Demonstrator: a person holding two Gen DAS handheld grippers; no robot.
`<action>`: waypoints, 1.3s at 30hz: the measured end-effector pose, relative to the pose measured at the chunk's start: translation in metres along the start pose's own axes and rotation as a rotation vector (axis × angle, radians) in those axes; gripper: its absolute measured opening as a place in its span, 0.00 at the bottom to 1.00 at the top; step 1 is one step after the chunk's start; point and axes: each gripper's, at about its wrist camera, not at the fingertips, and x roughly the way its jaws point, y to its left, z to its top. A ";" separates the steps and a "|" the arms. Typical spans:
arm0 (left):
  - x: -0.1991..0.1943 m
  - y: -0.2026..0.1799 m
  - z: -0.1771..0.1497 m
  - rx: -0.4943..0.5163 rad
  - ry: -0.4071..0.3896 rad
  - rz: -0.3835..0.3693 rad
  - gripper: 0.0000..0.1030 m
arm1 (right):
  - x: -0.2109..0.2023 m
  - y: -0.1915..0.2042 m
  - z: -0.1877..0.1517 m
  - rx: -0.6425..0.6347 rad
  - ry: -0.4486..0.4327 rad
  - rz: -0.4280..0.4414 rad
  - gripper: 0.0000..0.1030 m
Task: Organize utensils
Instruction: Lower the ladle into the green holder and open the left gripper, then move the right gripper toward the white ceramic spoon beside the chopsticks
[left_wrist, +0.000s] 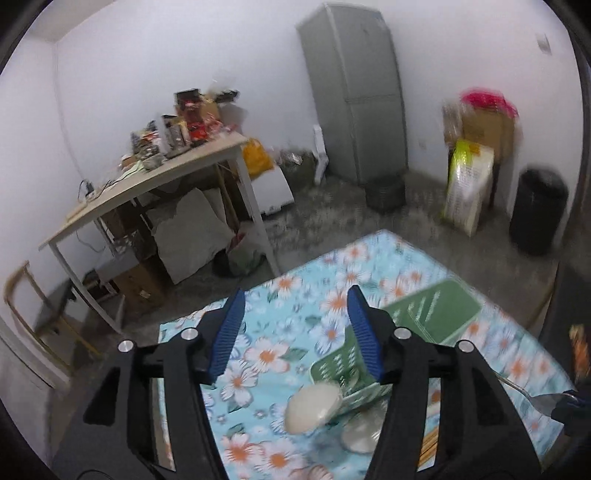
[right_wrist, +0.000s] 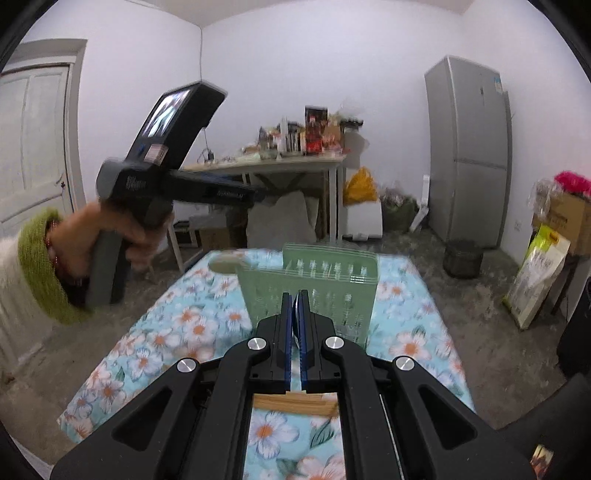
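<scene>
Gripping a metal spoon (left_wrist: 532, 394), the right gripper (right_wrist: 295, 314) is clenched just before the green utensil basket (right_wrist: 314, 291) mid-tablecloth (right_wrist: 166, 332), clearly nearer it. The left gripper (left_wrist: 295, 328) hovers released above the basket's left side.

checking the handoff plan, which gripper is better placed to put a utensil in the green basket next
Right. The right gripper is shut on a metal spoon, pointed straight at the green slotted plastic basket. The left gripper is open, holds nothing and is raised above the floral tablecloth.
</scene>
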 end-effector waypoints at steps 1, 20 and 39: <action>-0.005 0.004 -0.002 -0.028 -0.017 0.007 0.58 | -0.002 0.001 0.004 -0.012 -0.020 -0.004 0.03; -0.041 0.048 -0.124 -0.270 0.077 0.052 0.60 | 0.011 0.025 0.041 -0.038 -0.125 0.009 0.04; -0.049 0.045 -0.129 -0.283 0.082 0.096 0.60 | 0.068 0.000 0.073 -0.015 -0.159 -0.061 0.04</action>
